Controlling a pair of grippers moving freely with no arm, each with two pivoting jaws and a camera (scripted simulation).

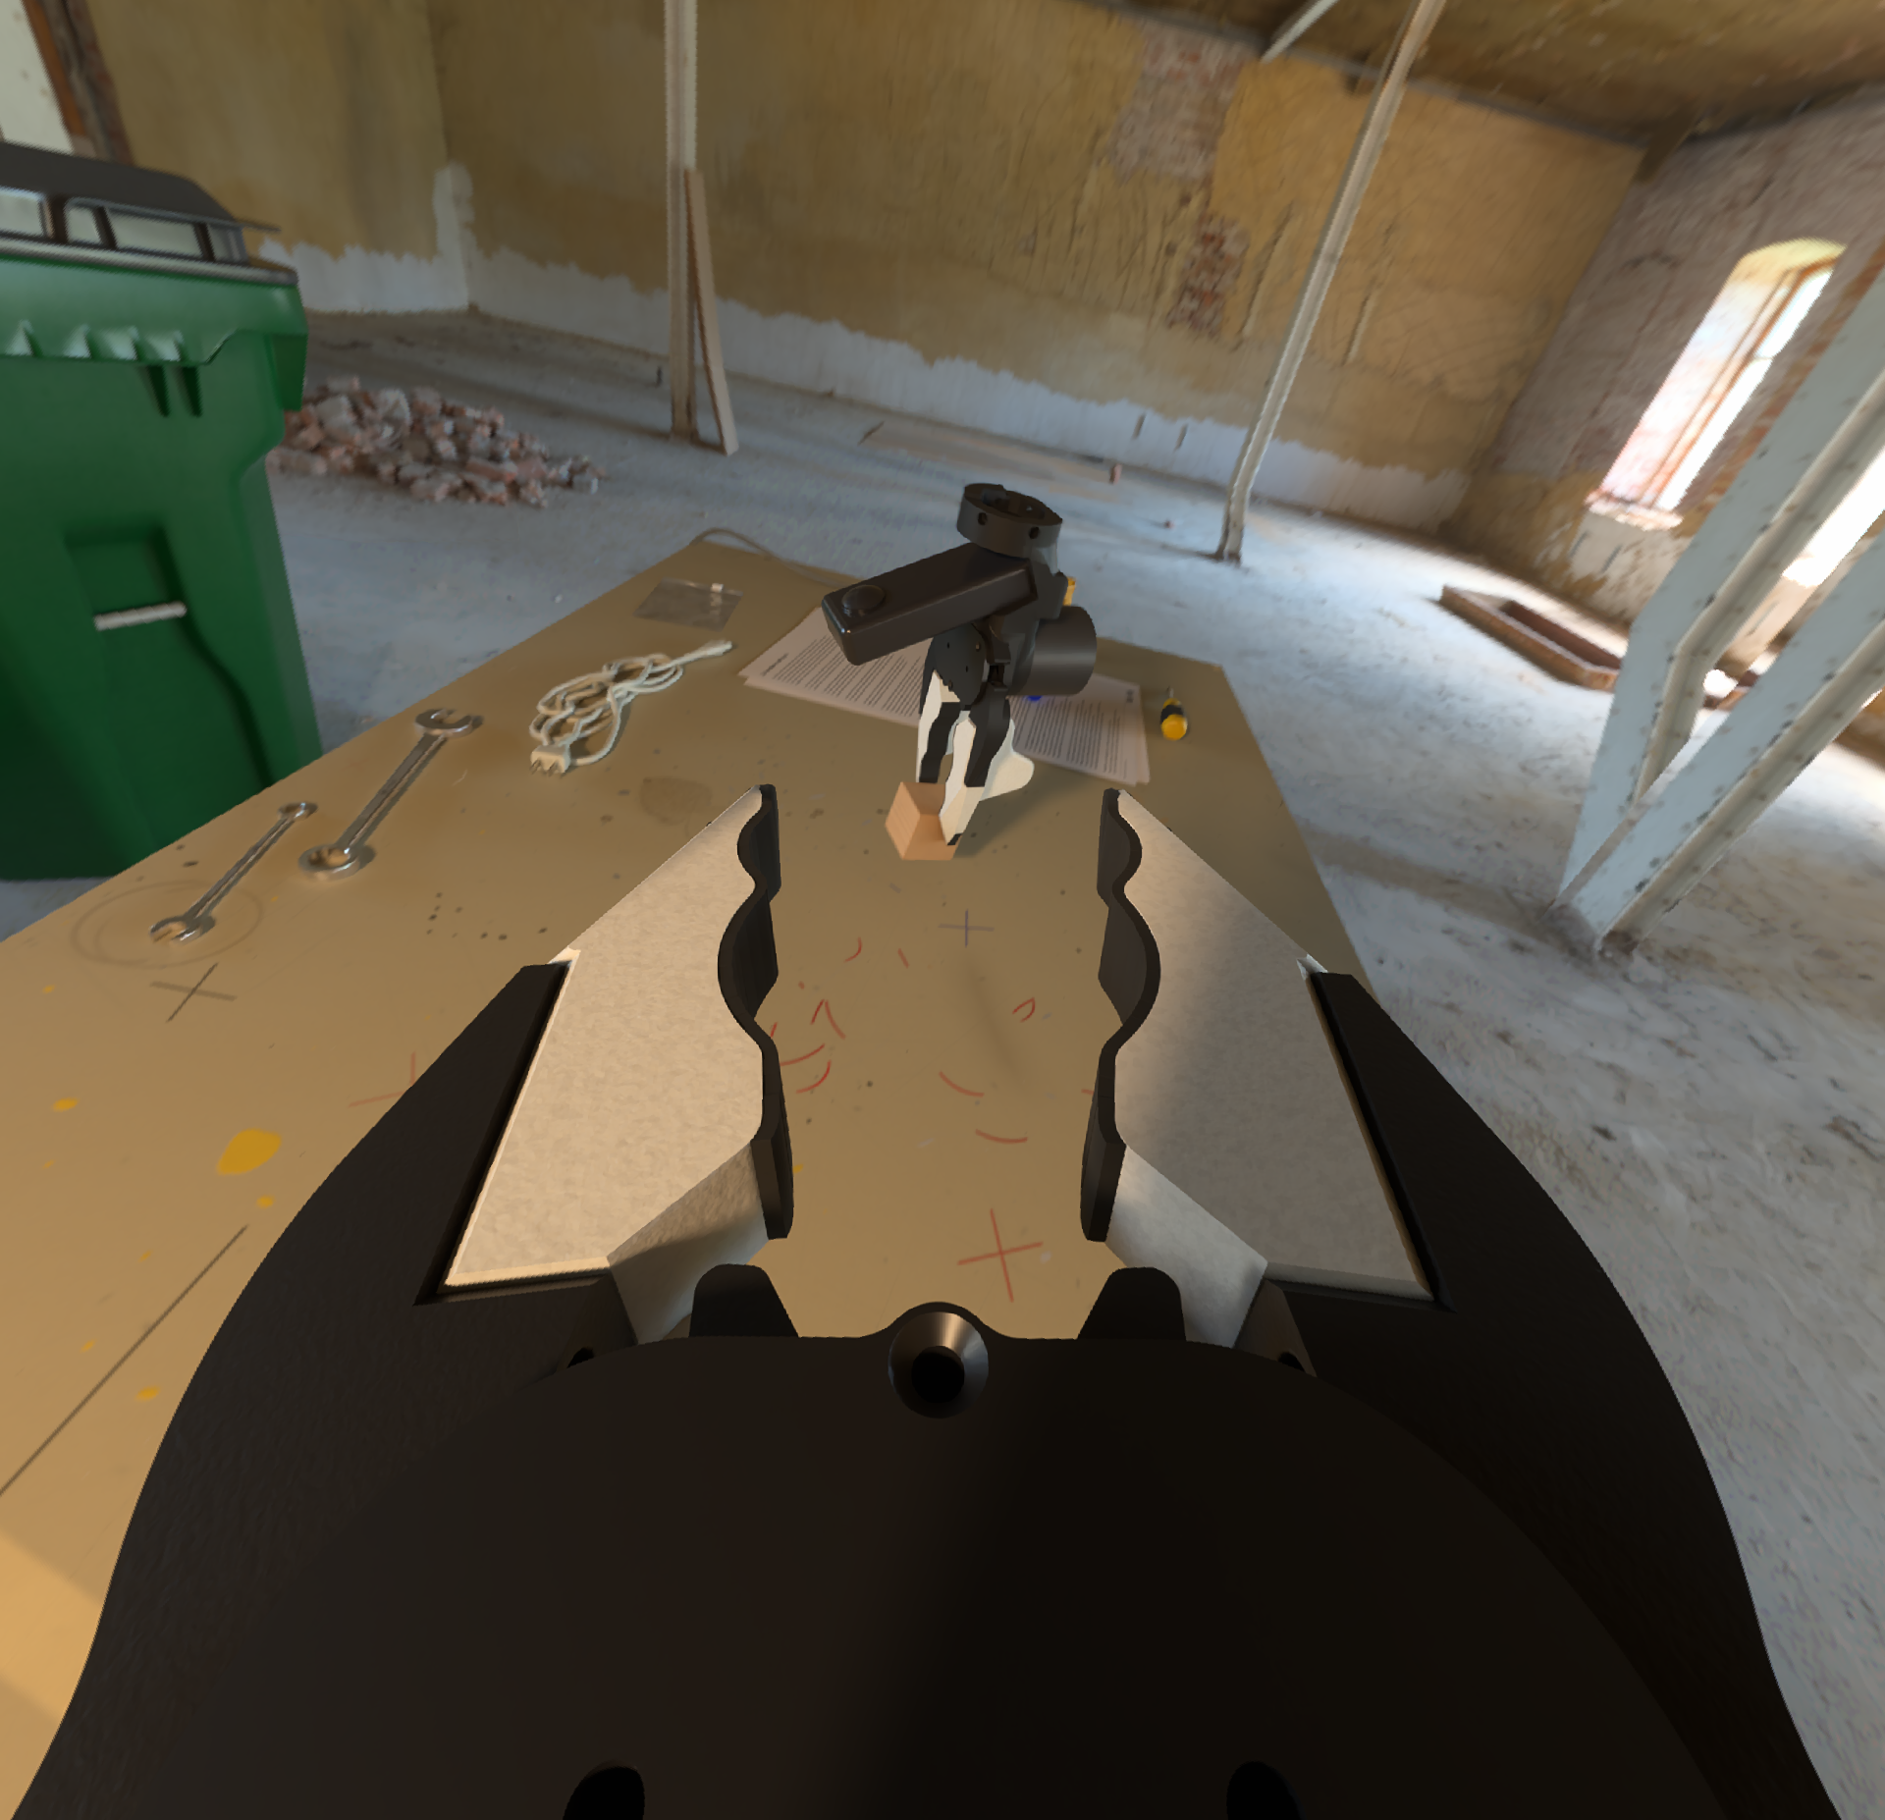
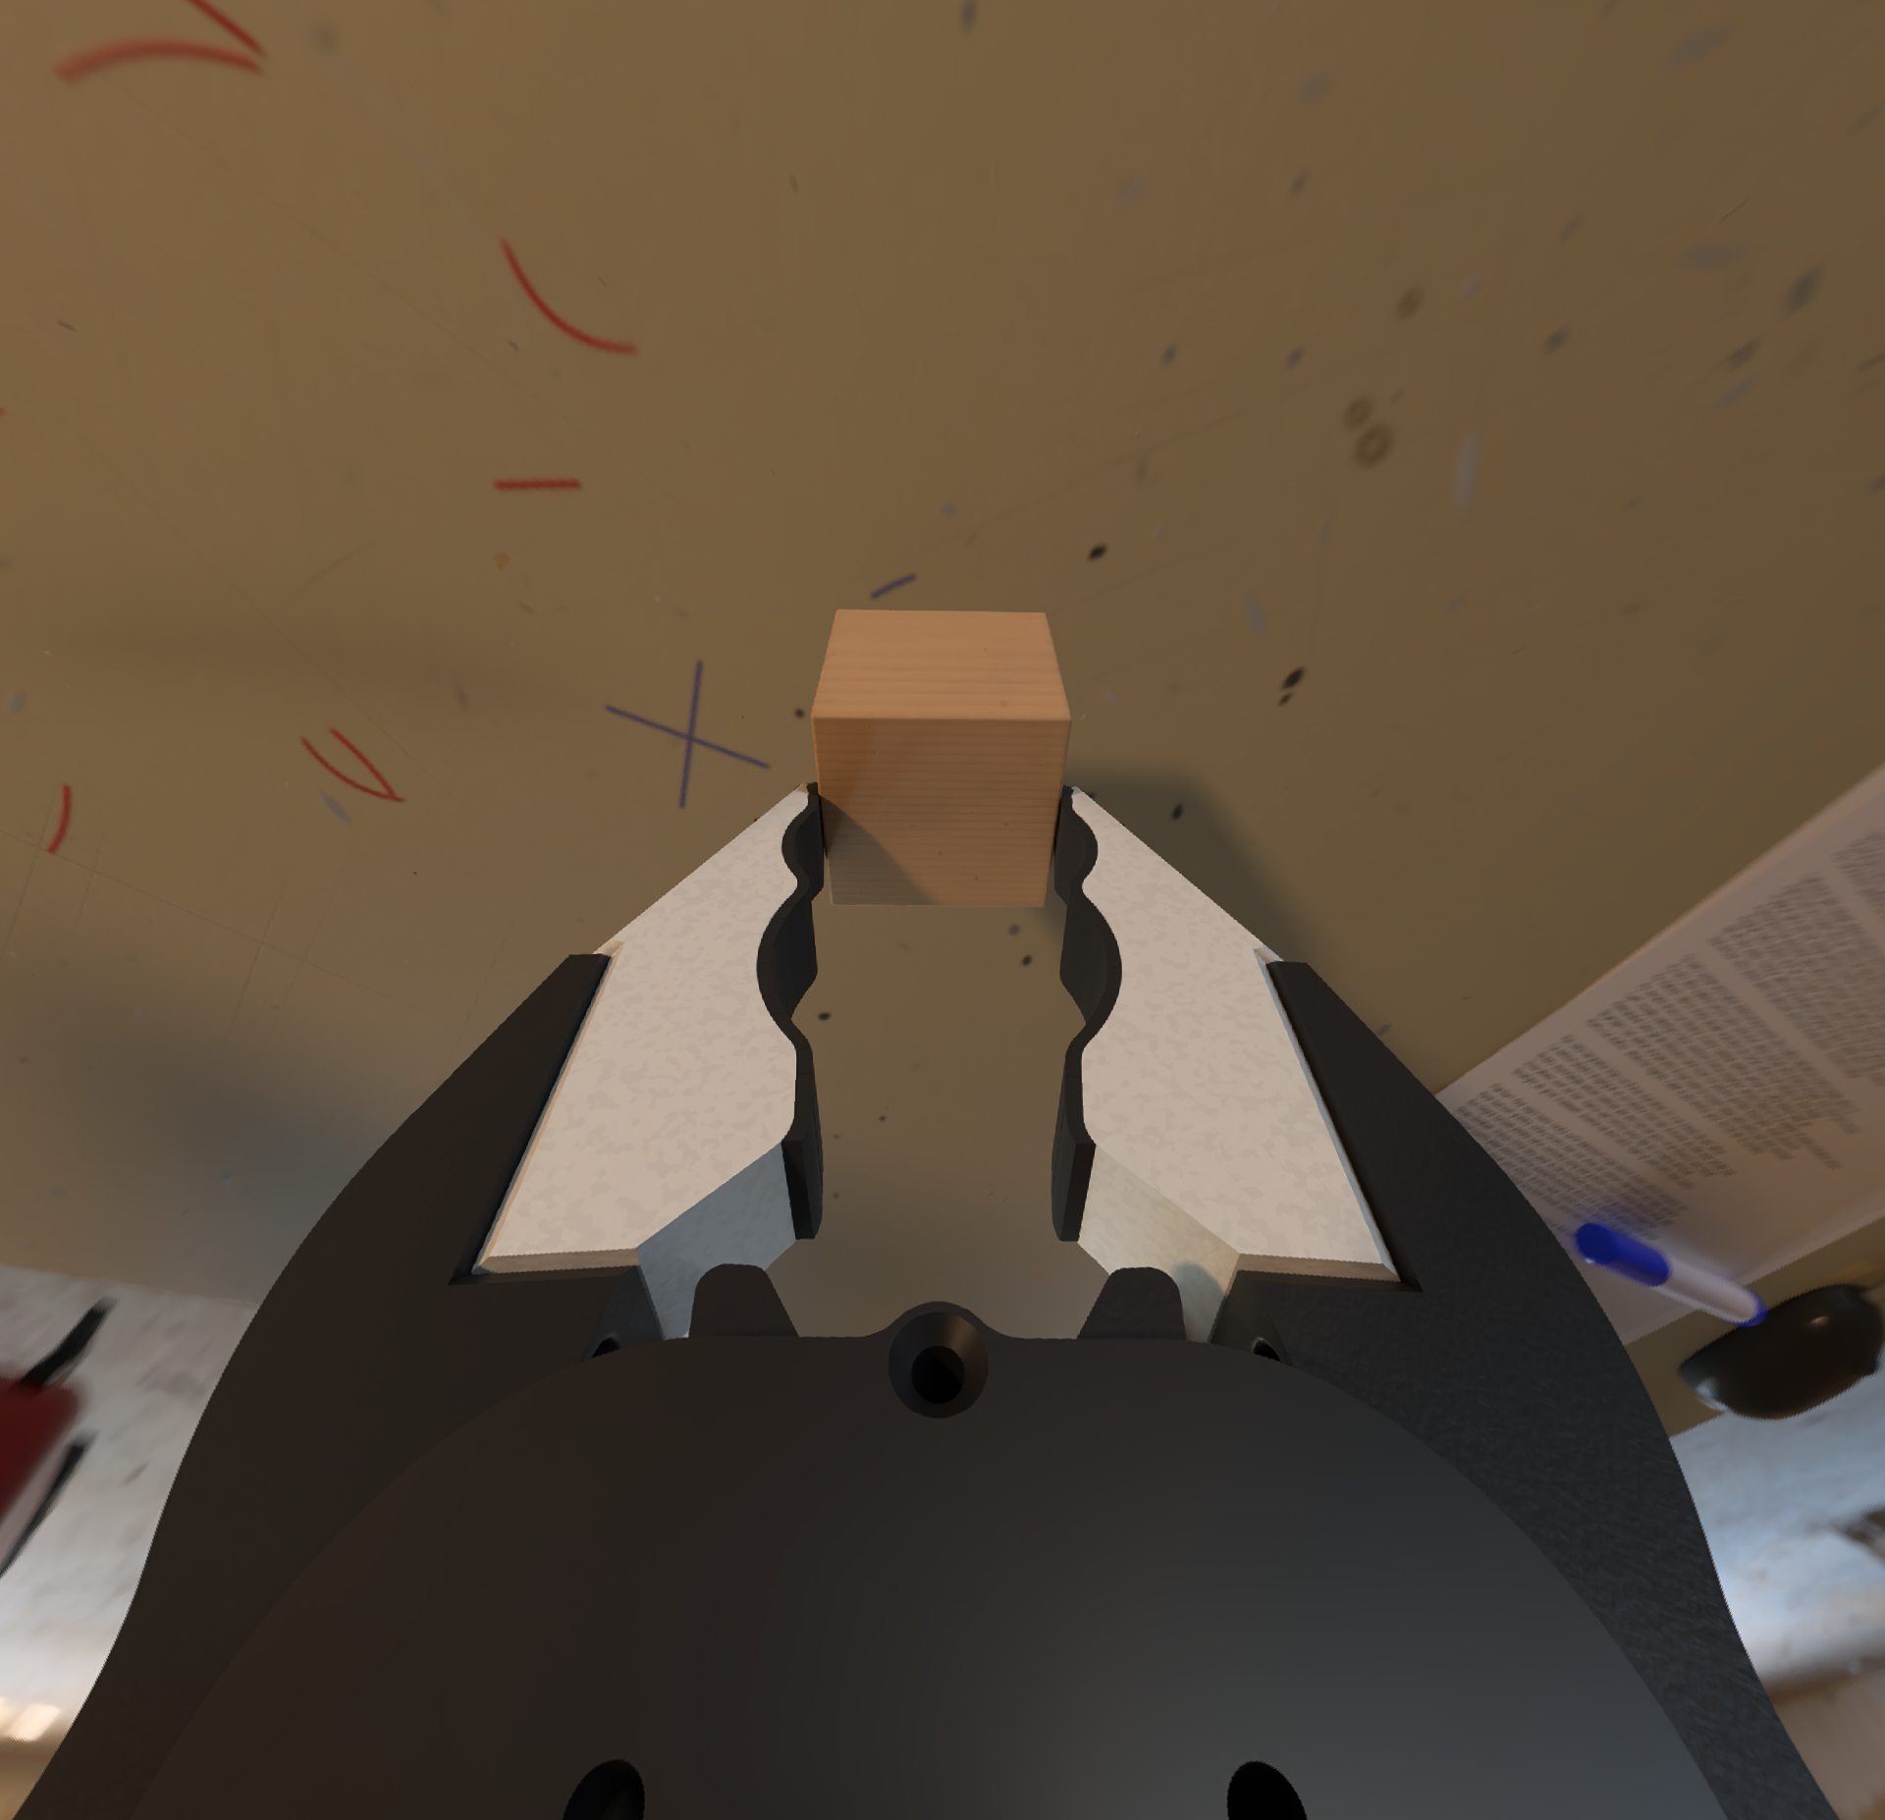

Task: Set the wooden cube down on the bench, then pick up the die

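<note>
My right gripper (image 2: pixel 938 800) is shut on the wooden cube (image 2: pixel 938 741), a pale tan block pinched at the very fingertips. In the left wrist view the cube (image 1: pixel 918 828) sits at or just above the tan bench (image 1: pixel 612 833), under the right gripper's white fingers (image 1: pixel 969 751), which point steeply down. I cannot tell whether the cube touches the bench. My left gripper (image 1: pixel 938 797) is open and empty, held above the bench's near half and facing the cube. No die shows in either view.
Two wrenches (image 1: pixel 388 792) and a coiled white cable (image 1: pixel 612 695) lie at the left of the bench. Printed papers (image 1: pixel 1081 731) and a yellow-handled screwdriver (image 1: pixel 1173 715) lie behind the cube. A blue pen (image 2: pixel 1652 1271) lies on the papers. A green bin (image 1: pixel 133 527) stands left.
</note>
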